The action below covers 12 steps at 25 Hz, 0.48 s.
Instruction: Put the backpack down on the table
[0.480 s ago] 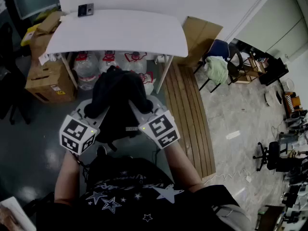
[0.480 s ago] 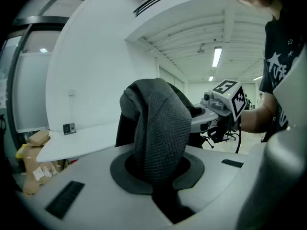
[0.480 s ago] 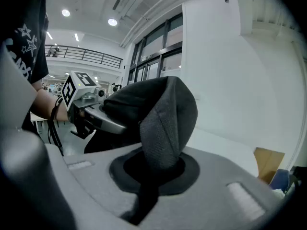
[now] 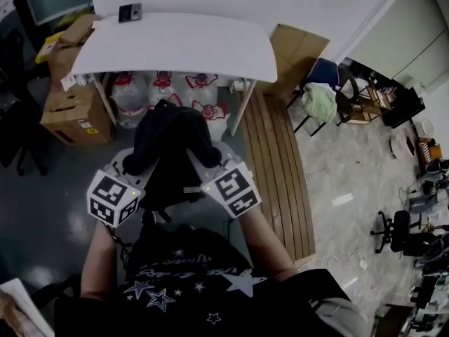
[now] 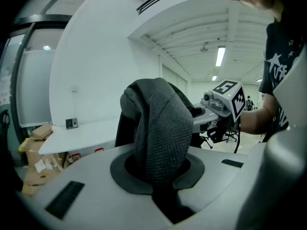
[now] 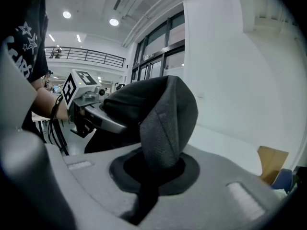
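Note:
A black backpack [image 4: 172, 146] hangs in the air in front of the white table [image 4: 175, 48], below its near edge in the head view. My left gripper [image 4: 135, 161] is shut on a grey mesh shoulder strap [image 5: 160, 133] at the pack's left side. At the pack's right side, my right gripper [image 4: 200, 159] is shut on the other strap [image 6: 165, 123]. In the left gripper view the strap rises from between the closed jaws of the left gripper [image 5: 158, 176]. The right gripper view shows the same for the right gripper [image 6: 153, 171]. The table top [image 5: 81, 135] lies beyond the pack.
A small dark device [image 4: 130, 11] lies at the table's far edge. Several large water bottles [image 4: 165, 90] stand under the table. Cardboard boxes [image 4: 70, 111] sit to its left. A wooden slat panel [image 4: 270, 167] and a chair with green cloth [image 4: 319, 100] are to the right.

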{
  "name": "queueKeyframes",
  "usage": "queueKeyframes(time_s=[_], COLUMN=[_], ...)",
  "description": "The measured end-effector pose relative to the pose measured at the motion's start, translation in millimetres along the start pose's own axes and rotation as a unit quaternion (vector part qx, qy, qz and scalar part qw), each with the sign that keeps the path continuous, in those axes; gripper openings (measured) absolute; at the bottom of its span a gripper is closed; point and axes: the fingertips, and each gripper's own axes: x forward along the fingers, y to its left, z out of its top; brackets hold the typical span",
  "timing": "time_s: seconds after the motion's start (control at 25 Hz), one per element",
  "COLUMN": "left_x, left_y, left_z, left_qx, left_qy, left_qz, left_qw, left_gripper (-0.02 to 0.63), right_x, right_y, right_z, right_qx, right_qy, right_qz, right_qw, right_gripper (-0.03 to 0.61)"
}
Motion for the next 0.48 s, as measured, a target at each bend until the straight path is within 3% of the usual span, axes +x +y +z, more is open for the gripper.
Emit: queueKeyframes(time_s=[0.48], left_x=[-6.7], left_y=[-12.0], left_z=[-4.1], left_qx=[-0.008], left_qy=[0.01], left_qz=[0.017], left_qw=[0.9998], left_gripper=[0.049], right_x=[-6.9], right_y=[6.9], right_z=[-4.9], right_qx=[0.011], right_qy=[-0.003], right_qz=[0.029], right_qw=[1.0], right_gripper=[0.015])
